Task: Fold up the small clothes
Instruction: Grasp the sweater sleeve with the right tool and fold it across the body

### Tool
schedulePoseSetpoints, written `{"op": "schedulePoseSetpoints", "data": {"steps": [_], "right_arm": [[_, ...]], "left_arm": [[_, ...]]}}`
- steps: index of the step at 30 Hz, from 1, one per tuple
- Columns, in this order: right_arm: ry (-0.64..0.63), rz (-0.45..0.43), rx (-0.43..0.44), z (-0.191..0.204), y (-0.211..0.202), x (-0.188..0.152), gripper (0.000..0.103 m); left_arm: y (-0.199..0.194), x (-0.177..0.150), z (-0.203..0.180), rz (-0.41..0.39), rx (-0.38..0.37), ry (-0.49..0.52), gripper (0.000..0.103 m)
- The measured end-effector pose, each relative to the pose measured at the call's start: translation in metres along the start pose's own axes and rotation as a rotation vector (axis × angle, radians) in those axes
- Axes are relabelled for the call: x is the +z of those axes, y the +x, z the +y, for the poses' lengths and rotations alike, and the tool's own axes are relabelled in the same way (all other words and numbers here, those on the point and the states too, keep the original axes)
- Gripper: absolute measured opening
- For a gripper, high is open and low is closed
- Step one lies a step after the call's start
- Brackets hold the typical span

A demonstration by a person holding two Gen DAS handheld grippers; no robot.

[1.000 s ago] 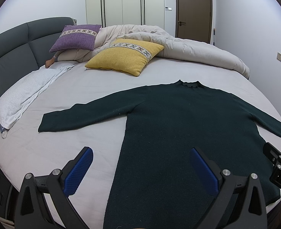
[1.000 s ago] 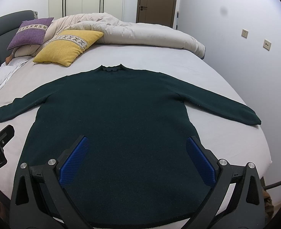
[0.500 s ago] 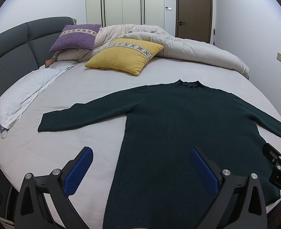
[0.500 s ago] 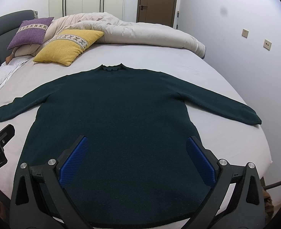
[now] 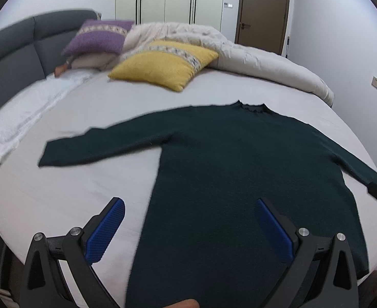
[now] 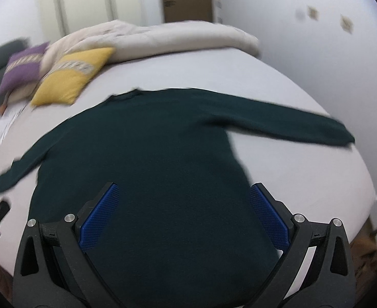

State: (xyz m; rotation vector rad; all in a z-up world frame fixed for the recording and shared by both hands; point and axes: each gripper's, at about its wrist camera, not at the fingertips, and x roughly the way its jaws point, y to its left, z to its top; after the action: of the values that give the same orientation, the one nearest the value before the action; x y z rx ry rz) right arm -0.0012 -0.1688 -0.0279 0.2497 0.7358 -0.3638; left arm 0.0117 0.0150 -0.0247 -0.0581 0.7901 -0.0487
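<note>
Bedroom, pale walls; work surface a round bed [image 5: 60, 200] under a light grey sheet. Nearest: left gripper [image 5: 188, 228], jaws spread wide, gripping nothing, hovering over the sweater's left side edge near the hem. Right gripper [image 6: 186, 218], likewise released and empty, poised above the lower body panel. Item: dark green sweater [image 5: 239, 179], laid flat and unfolded, hem toward the grippers, collar away; body axis runs straight ahead of both tools, sleeves stretched crosswise. Left sleeve [image 5: 103, 146] lies ahead and left of the left gripper, the nearer tool; right sleeve [image 6: 291, 125] lies ahead and right of the right gripper, the nearer tool. Beyond: yellow cushion [image 5: 165, 64], purple cushion [image 5: 98, 38], rumpled beige duvet [image 5: 252, 59], grey headboard [image 5: 11, 51], wardrobe doors, brown door. Obscured: hem cut off below both frames; right view heavily motion-blurred, cuff details indistinct.
</note>
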Motion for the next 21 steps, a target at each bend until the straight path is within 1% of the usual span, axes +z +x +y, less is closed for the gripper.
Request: {"op": "schedulePoseSetpoints", "data": {"steps": [4,6,8,10,12,13,14,16,17,18,19,20,21], "right_arm": [[0.196,0.03,-0.068,-0.099,0.03,0.022,0.103],[0.317,0.038,-0.101,-0.159,0.046,0.029,0.103],[0.454,0.048,-0.138,-0.221,0.061,0.03,0.103],[0.585,0.046,-0.16,-0.274,0.072,0.028,0.102],[0.691,0.059,-0.187,-0.316,0.085,0.023,0.099],[0.729,0.067,-0.178,-0.331,0.092,0.021,0.095],[0.76,0.069,-0.155,-0.343,0.1,0.019,0.094],[0.754,0.037,-0.149,-0.352,0.106,0.021,0.094],[0.724,0.019,-0.152,-0.352,0.109,0.025,0.091],[0.702,0.009,-0.141,-0.35,0.113,0.027,0.087],[0.691,0.005,-0.111,-0.35,0.119,0.03,0.076],[0.691,0.006,-0.08,-0.355,0.127,0.033,0.07],[0.693,0.011,-0.07,-0.357,0.134,0.036,0.061]], "left_arm": [[0.021,0.003,-0.001,0.066,-0.065,-0.061,0.103],[0.031,0.005,-0.007,0.089,-0.086,-0.061,0.103],[0.041,0.008,-0.015,0.105,-0.099,-0.049,0.103],[0.053,0.013,-0.02,0.13,-0.142,-0.066,0.103],[0.065,0.017,-0.026,0.154,-0.192,-0.098,0.103],[0.072,0.019,-0.03,0.158,-0.205,-0.11,0.103],[0.076,0.021,-0.033,0.161,-0.216,-0.117,0.103],[0.086,0.025,-0.04,0.161,-0.262,-0.129,0.103],[0.092,0.026,-0.045,0.154,-0.315,-0.137,0.103],[0.098,0.028,-0.048,0.173,-0.376,-0.137,0.103],[0.108,0.028,-0.055,0.229,-0.433,-0.123,0.103],[0.117,0.027,-0.061,0.274,-0.442,-0.113,0.103],[0.12,0.028,-0.064,0.273,-0.433,-0.111,0.103]]}}
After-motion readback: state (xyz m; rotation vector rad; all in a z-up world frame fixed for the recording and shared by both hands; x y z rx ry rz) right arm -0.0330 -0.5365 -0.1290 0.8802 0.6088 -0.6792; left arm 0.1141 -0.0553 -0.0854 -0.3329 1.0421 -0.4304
